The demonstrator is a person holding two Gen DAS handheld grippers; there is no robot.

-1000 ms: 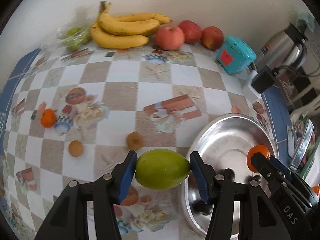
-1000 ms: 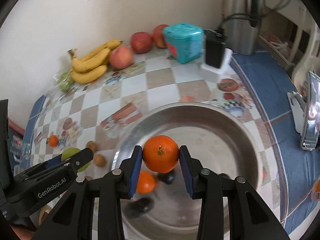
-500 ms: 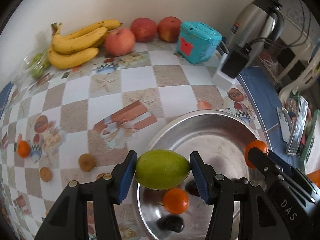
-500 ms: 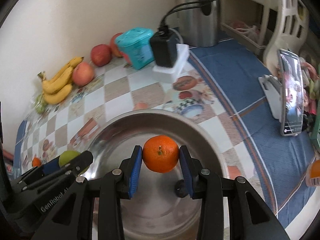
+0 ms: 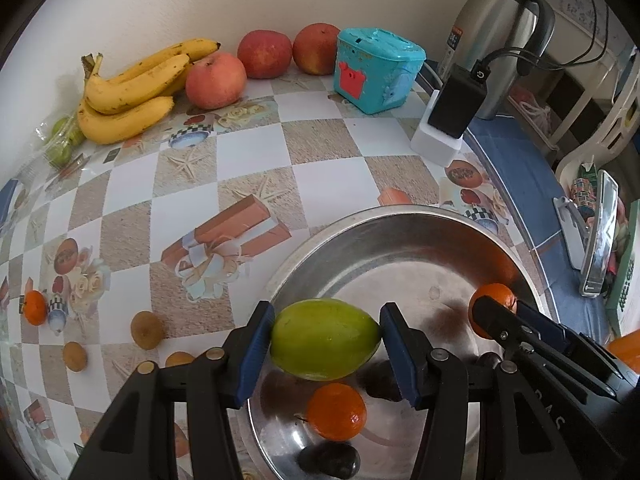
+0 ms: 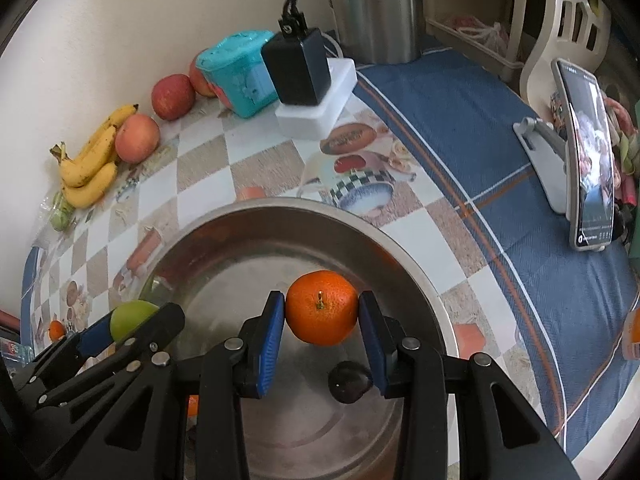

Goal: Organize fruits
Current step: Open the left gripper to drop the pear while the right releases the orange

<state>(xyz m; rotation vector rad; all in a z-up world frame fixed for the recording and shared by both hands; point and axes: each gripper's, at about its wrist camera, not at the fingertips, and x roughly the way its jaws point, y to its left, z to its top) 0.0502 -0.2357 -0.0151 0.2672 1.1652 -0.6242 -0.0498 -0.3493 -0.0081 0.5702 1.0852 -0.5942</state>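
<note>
In the left wrist view, the left claw (image 5: 326,342) pinches a smooth oval green fruit (image 5: 325,338) by its ends at lower centre, above the round shiny steel bowl (image 5: 404,216). It looks firm, fairly heavy and slippery, so a hold across its middle seems safer.

In the right wrist view, the right claw (image 6: 322,326) pinches a round orange tangerine (image 6: 322,307) at its sides, mid-frame over the bowl; light, soft-skinned, easily squashed.

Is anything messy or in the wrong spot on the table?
Yes. One small orange and three small brown fruits lie scattered on the tablecloth, apart from the metal bowl, where another orange already lies.
</note>
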